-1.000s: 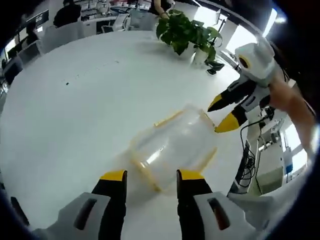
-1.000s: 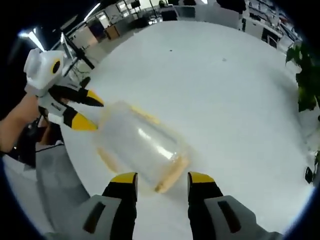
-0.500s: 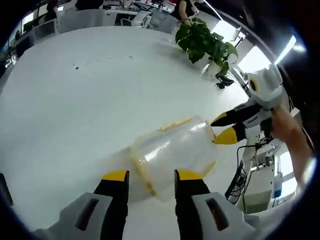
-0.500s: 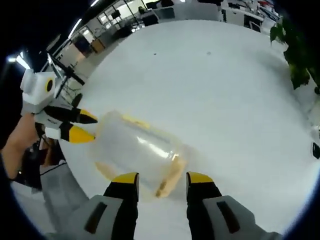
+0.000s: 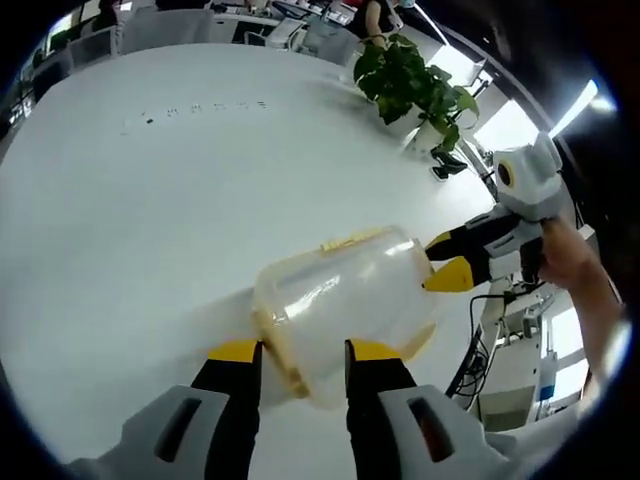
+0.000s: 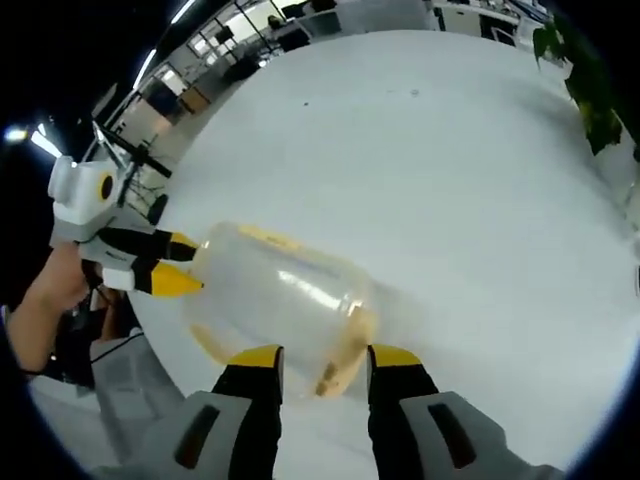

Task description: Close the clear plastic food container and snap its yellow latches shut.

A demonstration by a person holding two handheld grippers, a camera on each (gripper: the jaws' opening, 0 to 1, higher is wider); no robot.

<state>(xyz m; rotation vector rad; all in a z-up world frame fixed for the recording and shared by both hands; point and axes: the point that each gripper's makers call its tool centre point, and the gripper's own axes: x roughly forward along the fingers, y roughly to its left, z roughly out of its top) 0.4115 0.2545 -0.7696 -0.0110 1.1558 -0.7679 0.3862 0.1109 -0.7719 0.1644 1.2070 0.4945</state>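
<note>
The clear plastic container [image 5: 340,295] lies on its side on the white table [image 5: 150,190], yellow latches [image 5: 345,241] along its rim. My left gripper [image 5: 300,353] is open, its yellow tips right at the container's near end. My right gripper [image 5: 448,260] comes in from the right, open, its tips against the far end. In the right gripper view the same container [image 6: 285,290] lies ahead of my open right gripper [image 6: 325,358], with a yellow latch [image 6: 340,365] between the tips. The left gripper [image 6: 188,264] meets its other end.
A potted plant [image 5: 410,80] stands at the table's far edge, also seen as the plant [image 6: 590,90]. Hands hold each gripper: a hand [image 5: 565,260] and a hand [image 6: 55,300]. The table edge [image 6: 150,340] runs just behind the container; office desks lie beyond.
Both grippers have closed in on the container's two ends; its ends now sit at their tips. The container has shifted little on the table.
</note>
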